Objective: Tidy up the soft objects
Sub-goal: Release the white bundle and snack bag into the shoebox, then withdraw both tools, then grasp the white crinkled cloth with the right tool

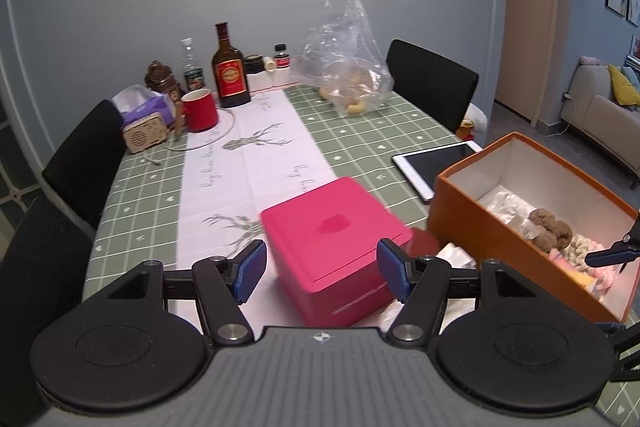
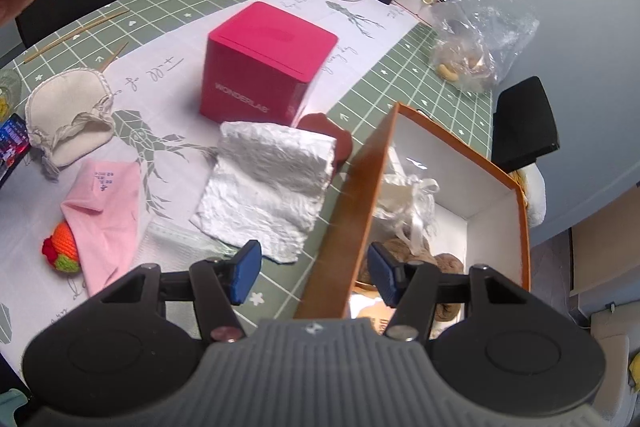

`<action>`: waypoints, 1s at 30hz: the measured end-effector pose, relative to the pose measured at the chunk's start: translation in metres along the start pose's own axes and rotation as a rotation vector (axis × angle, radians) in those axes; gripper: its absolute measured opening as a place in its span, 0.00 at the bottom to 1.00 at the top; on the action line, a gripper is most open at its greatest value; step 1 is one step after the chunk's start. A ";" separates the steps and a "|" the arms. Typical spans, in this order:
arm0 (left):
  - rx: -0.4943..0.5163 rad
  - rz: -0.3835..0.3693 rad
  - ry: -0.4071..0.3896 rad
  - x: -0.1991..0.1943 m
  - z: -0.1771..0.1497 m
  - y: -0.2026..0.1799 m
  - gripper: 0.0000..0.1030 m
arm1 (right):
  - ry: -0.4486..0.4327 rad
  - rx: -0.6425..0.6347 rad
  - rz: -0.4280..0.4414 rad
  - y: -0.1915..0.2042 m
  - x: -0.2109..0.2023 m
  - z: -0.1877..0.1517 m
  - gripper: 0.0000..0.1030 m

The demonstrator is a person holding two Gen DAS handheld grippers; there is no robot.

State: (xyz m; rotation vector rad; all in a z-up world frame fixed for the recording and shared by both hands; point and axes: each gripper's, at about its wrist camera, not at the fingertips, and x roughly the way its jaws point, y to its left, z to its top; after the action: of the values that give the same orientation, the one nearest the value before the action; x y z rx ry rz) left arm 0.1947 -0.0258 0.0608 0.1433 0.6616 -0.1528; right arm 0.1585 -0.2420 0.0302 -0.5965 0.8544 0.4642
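While both claws hang spread and empty, the left claw (image 1: 322, 269) over the pink box (image 1: 336, 227) and the right claw (image 2: 314, 273) astride the orange box's (image 2: 496, 183) wall, soft things already fill that box; white cloth (image 2: 268, 187), pink cloth (image 2: 106, 211) and drawstring pouch (image 2: 66, 111) wait on the green checked worktop (image 1: 352, 131), a dining room with chairs

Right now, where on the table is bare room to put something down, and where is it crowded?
Free: the white deer-print runner between the red mug and the pink cube box; also the green checked cloth between the clear plastic bag and the white tablet. Crowded: the back edge around the brown bottle, and beside the orange cardboard box, where the white crinkled cloth lies.
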 end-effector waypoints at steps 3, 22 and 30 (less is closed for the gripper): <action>0.000 0.015 0.001 -0.007 -0.014 0.020 0.73 | 0.006 -0.016 0.009 0.011 0.005 0.002 0.57; -0.053 0.043 0.101 0.001 -0.102 0.107 0.73 | 0.086 -0.085 0.013 0.064 0.054 0.010 0.61; -0.028 0.065 0.148 0.012 -0.124 0.113 0.73 | 0.068 -0.054 -0.061 0.066 0.090 0.018 0.66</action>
State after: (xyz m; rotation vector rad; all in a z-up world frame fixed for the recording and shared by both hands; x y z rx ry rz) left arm 0.1507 0.1062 -0.0335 0.1497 0.8055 -0.0710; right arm 0.1812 -0.1680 -0.0529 -0.6893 0.8883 0.4140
